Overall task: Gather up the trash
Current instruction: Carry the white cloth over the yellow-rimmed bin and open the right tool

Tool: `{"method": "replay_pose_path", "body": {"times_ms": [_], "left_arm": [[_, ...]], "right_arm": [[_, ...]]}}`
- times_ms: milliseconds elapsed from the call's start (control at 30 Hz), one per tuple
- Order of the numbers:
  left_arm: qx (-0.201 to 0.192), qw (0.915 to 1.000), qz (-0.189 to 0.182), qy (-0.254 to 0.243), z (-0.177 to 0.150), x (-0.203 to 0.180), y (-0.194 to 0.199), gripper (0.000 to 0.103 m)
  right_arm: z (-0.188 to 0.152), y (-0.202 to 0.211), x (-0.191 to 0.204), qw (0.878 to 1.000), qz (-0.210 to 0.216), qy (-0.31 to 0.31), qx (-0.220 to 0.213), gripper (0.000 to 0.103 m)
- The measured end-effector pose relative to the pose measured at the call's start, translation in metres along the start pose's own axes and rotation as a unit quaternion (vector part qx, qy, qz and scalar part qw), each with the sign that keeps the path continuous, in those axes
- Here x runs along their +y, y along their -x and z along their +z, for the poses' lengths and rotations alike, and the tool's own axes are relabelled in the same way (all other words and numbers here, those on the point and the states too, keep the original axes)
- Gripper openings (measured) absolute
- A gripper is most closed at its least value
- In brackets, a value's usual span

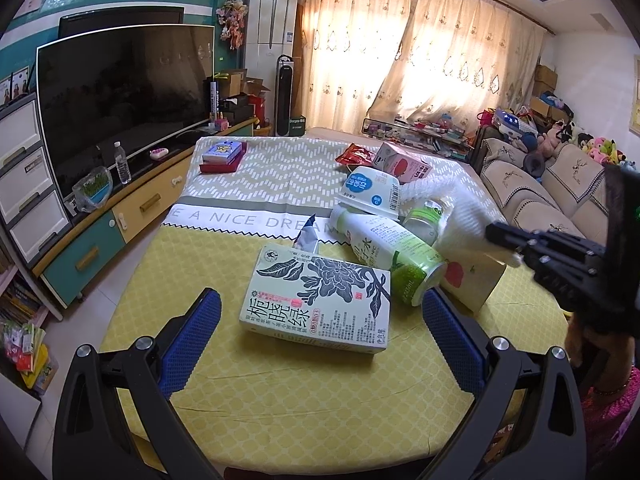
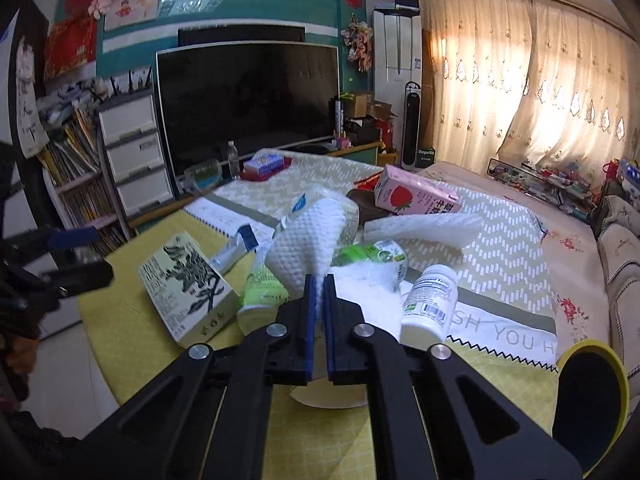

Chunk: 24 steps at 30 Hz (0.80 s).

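Observation:
My left gripper (image 1: 320,300) is open, its blue pads on either side of a green tea carton (image 1: 320,304) lying flat on the yellow tablecloth. My right gripper (image 2: 319,280) is shut on a white paper towel (image 2: 308,240), held above the pile; the towel also shows in the left wrist view (image 1: 452,216). The pile holds a green-and-white can (image 1: 384,252), an upturned white yogurt cup (image 1: 370,192), a pink strawberry milk carton (image 2: 412,196), a white pill bottle (image 2: 430,300) and a red wrapper (image 1: 356,156).
The table (image 1: 280,392) has a rounded front edge. A red tray with a blue box (image 1: 222,156) sits at its far left. A TV (image 1: 120,100) and cabinet stand left, a sofa (image 1: 560,184) right. A yellow-rimmed dark round object (image 2: 592,400) is at my lower right.

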<state>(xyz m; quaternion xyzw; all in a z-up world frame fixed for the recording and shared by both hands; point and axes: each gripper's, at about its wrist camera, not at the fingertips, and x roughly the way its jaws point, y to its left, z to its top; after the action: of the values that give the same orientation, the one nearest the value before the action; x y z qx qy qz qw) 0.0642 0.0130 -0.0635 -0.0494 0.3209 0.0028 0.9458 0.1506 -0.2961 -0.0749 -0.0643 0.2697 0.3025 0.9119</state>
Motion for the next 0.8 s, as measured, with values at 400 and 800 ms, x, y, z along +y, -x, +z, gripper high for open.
{"method": "replay_pose_path", "body": {"times_ms": [400,800], "left_arm": [[0.002,0.9999,-0.005,-0.009,-0.002,-0.011,0.000,0.099],[0.013,0.9998,-0.012,-0.012,-0.003,-0.018,-0.009,0.099]], "right_arm": [[0.007,0.067,-0.042,0.996,-0.044,-0.052,-0.065,0.004],[-0.046,0.106,-0.186,0.950,-0.248,-0.183,-0.051,0.004]]}}
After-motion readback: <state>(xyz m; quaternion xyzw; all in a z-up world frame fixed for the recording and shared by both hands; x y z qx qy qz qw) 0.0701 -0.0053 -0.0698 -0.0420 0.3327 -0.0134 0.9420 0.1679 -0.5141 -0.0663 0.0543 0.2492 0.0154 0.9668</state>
